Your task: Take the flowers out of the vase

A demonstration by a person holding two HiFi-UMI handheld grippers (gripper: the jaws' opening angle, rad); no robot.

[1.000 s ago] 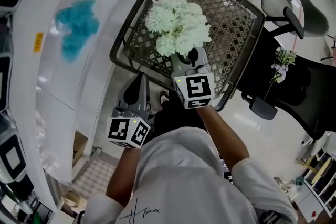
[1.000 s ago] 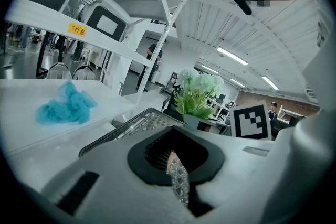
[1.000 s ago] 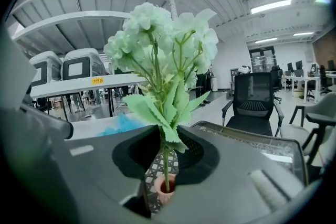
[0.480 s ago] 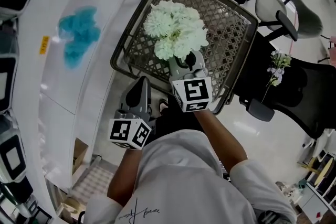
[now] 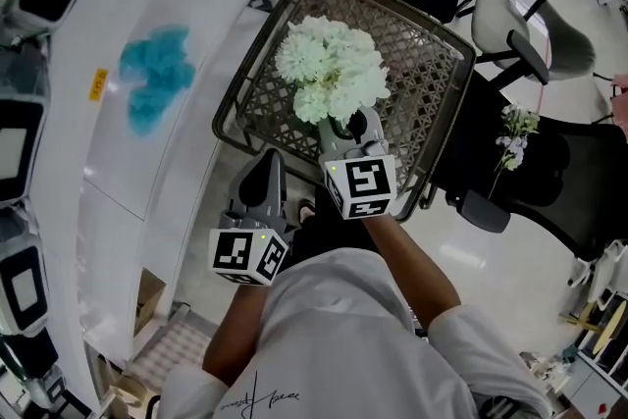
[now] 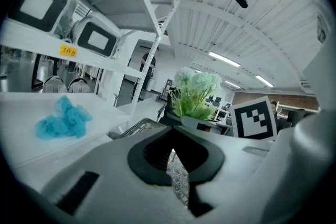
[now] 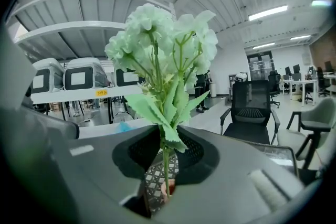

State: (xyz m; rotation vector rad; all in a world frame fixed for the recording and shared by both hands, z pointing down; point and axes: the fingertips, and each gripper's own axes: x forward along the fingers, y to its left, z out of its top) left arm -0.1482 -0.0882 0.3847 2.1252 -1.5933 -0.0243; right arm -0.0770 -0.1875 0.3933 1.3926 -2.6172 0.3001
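Right gripper (image 5: pixel 357 123) jaws pinched stem (image 7: pixel 165 162); flowers (image 5: pixel 331 69) at its 12 o'clock, over basket (image 5: pixel 432 64). Left gripper (image 5: pixel 265 164) jaws pressed together, empty. Vase unseen, perhaps under blooms. Lift straight, pinch firm.

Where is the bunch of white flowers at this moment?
The flowers are at the head view's centre, stems clamped in the right tongs, above the mesh basket.

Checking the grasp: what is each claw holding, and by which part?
The right claw grips the bunch of pale green flowers by its thin stem, below the leaves. The left claw holds nothing.
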